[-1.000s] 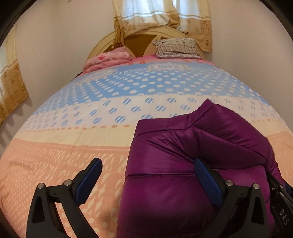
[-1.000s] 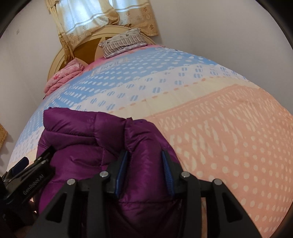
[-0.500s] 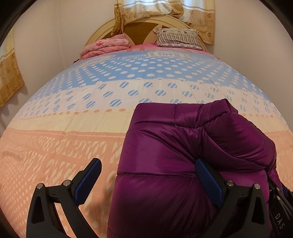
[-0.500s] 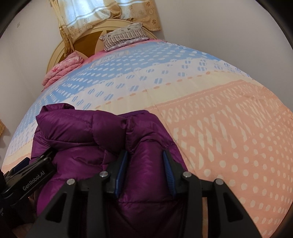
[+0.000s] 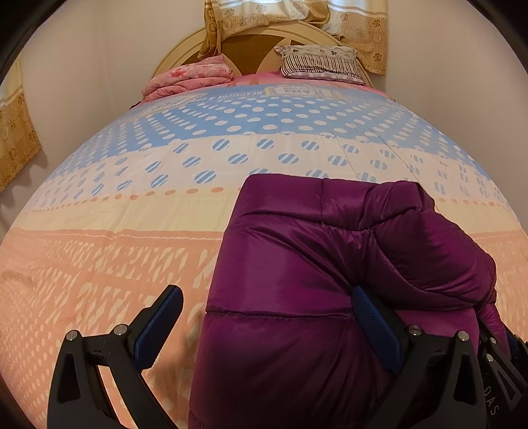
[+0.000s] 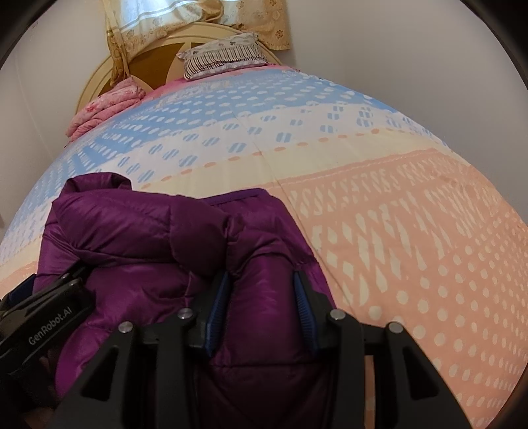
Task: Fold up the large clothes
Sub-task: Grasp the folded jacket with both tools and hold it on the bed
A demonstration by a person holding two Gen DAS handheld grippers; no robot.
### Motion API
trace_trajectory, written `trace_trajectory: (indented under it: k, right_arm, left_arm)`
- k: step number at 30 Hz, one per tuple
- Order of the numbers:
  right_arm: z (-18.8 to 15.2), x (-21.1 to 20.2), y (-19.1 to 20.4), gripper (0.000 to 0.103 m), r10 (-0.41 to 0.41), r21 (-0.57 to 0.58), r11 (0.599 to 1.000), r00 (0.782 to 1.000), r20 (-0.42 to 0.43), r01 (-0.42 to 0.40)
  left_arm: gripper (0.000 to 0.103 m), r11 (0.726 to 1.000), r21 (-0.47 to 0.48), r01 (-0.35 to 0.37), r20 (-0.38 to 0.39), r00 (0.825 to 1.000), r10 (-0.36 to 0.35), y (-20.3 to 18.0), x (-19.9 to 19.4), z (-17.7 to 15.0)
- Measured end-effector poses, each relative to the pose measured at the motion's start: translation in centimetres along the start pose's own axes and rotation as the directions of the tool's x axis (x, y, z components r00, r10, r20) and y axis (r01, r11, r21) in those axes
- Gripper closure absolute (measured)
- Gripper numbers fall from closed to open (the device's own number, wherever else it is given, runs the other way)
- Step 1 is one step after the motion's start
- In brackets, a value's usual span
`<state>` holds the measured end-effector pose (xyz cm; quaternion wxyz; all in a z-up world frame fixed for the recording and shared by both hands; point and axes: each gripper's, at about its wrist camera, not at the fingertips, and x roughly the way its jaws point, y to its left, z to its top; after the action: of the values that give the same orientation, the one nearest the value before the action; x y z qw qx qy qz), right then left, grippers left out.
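A purple puffer jacket lies bunched and folded over on the bedspread near me. My left gripper stands wide open astride the jacket's left edge. Its right finger is pushed into a crease under a puffy fold, and its left finger hangs free above the bedspread. In the right wrist view the jacket fills the lower left, and my right gripper is shut on a thick padded fold at its right side, both pads pressing into the fabric. The left gripper's body shows at the jacket's left.
The bed wears a spread with blue dotted, cream and peach bands. At the headboard lie a folded pink blanket and a striped pillow. Walls run close along both sides, and curtains hang behind.
My left gripper has sunk a little towards the bed, and the jacket now sits lower and flatter in its view. The right gripper keeps its hold on the fold.
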<state>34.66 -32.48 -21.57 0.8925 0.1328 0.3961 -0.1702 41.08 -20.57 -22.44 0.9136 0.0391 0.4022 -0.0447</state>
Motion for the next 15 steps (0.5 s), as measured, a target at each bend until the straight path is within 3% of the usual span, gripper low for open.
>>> trace_trajectory:
  k: [15]
  right_arm:
    - [-0.11,0.17,0.42,0.059,-0.034,-0.021,0.999,0.999,0.002,0.034]
  left_arm:
    - [0.001,1.0,0.0,0.011,-0.009,1.0,-0.011,0.06,0.2,-0.18]
